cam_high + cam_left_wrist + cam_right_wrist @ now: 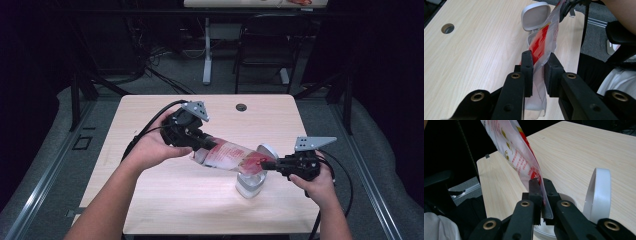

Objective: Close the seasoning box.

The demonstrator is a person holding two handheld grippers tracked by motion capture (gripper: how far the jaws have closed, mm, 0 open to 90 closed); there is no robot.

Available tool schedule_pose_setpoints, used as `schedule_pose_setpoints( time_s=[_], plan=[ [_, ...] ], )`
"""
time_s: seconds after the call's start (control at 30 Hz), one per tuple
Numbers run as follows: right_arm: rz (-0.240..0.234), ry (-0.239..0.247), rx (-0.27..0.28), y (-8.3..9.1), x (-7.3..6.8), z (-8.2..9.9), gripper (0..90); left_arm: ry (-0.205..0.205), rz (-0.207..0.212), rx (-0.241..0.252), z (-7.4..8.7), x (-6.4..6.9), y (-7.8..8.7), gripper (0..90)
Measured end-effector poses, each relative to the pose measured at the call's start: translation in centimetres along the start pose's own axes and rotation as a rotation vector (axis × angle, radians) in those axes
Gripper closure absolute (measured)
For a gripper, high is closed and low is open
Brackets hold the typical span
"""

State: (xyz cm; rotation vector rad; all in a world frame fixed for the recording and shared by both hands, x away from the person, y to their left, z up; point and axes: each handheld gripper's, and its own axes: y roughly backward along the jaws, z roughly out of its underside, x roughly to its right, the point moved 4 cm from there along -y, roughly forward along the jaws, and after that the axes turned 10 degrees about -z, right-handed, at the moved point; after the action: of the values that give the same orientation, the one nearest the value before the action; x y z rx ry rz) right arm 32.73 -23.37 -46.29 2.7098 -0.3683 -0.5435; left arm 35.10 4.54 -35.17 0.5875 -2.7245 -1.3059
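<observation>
Light wood-grain table (pixel 150 200), round cable hole (pixel 241 107) well beyond both sets of fingers. Clear jar (pixel 249 184) with hinged white lid (pixel 268 150) right under right gripper (pixel 269 163) fingers. Thin glossy red-and-white pouch (pixel 227 155) stretched between, tilted. Left gripper (pixel 200 145) clamped on one end, right clamped on other edge.
</observation>
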Motion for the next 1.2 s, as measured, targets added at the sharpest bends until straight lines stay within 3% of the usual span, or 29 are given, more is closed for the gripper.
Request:
schedule_pose_setpoints(
  time_s=[1.2],
  plan=[
    [0.008,-0.002,0.005,0.01,0.15,0.05,87.8,-0.008,0.001,-0.004,-0.12,0.07,-0.07,79.2]
  ],
)
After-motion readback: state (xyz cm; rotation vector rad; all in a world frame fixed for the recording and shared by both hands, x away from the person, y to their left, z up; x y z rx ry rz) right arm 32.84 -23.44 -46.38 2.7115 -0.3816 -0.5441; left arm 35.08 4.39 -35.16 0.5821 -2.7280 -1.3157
